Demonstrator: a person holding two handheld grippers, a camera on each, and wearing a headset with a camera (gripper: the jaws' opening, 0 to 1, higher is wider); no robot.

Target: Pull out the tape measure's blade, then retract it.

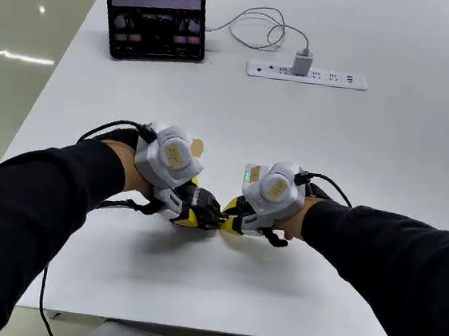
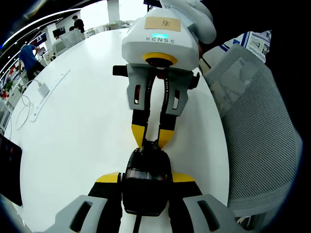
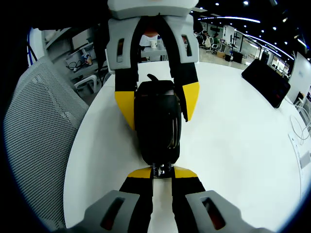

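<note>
White surface (image 1: 293, 127), lower centre: left claw (image 2: 146, 177) clamps the tape measure (image 1: 203, 207) by its rigid, smooth case; right claw (image 3: 163, 172) pinches the hook (image 3: 162, 168). Blade likely thin, springy; grip the hook.

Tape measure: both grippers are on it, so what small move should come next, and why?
Probably draw the right gripper straight away from the tape measure. The left gripper clamps its body, the right one is pinched on the hook right at the mouth, and no blade shows out yet, so pulling looks like the step due.
</note>
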